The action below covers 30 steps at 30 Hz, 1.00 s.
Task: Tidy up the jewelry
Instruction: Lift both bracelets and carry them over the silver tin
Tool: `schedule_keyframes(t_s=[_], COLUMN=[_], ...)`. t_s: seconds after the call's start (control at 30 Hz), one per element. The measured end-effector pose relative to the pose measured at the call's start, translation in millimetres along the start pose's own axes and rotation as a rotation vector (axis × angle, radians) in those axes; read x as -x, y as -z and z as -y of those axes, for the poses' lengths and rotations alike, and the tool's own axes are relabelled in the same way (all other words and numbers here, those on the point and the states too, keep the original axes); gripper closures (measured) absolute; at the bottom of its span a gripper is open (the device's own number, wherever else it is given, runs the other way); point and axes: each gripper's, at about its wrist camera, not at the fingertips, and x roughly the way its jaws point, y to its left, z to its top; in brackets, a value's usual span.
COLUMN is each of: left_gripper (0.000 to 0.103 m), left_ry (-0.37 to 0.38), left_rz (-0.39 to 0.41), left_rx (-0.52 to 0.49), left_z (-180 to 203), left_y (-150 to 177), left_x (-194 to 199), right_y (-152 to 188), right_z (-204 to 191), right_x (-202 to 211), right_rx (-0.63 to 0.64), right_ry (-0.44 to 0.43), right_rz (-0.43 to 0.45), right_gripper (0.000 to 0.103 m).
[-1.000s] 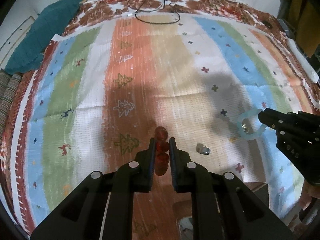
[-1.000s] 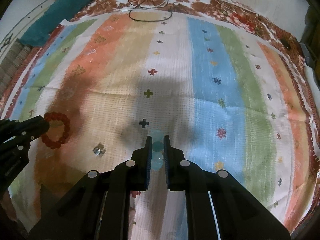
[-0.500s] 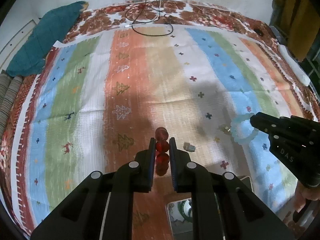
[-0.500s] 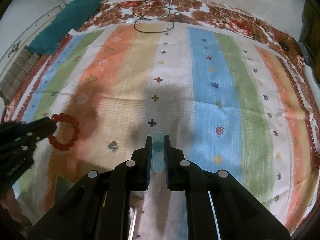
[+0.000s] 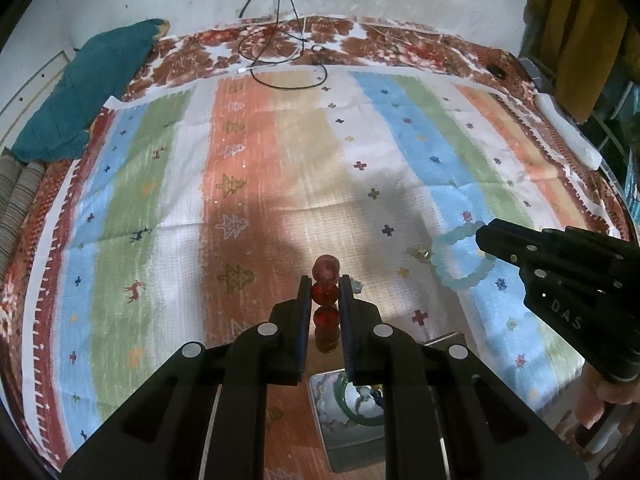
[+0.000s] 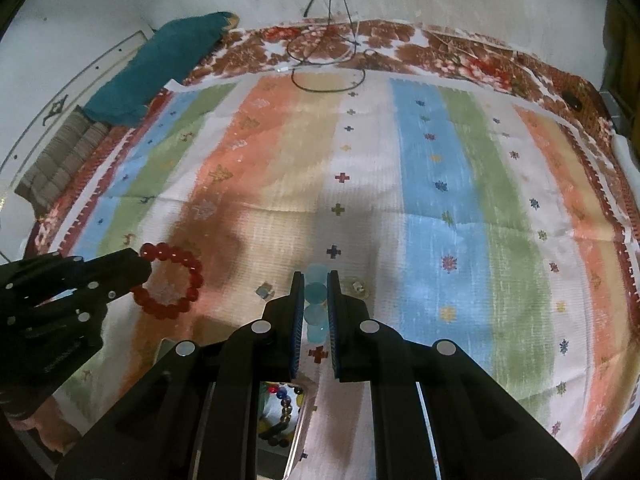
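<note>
We've got the left gripper (image 5: 325, 294) with its fingers clamped on the red bead bracelet (image 5: 326, 296), center of the left view, hanging above the striped blanket (image 5: 248, 184). Our right gripper (image 6: 316, 294) has its fingers pinched on the pale blue bracelet (image 6: 315, 294). Bottom center, the jewelry tray (image 5: 352, 452) already holds other pieces. A small silver piece (image 6: 264, 290) lies on the blanket between both bracelets.

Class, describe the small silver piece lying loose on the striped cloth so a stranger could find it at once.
Start at the striped cloth and find the left hand-held gripper holding the red bead bracelet. Just right of that bracelet lies the small silver piece, alone on the cloth; unlike the bracelets, it is tiny, metallic and held by nothing.
</note>
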Motion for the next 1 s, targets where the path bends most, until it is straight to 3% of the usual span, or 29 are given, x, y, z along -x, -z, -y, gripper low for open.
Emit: schedule_keyframes(t_s=[0.5, 1.0], left_gripper=[0.09, 0.09], left_ry=[0.014, 0.037], left_rz=[0.031, 0.053], left_rx=[-0.017, -0.026], left_z=[10, 16], left_y=[14, 35], left_x=[17, 34], right_y=[15, 33], right_z=[-15, -23], right_x=[30, 43], right_rx=[0.026, 0.056], right_ry=[-0.023, -0.021], right_rz=[0.064, 0.073], right_gripper=[0.091, 0.091])
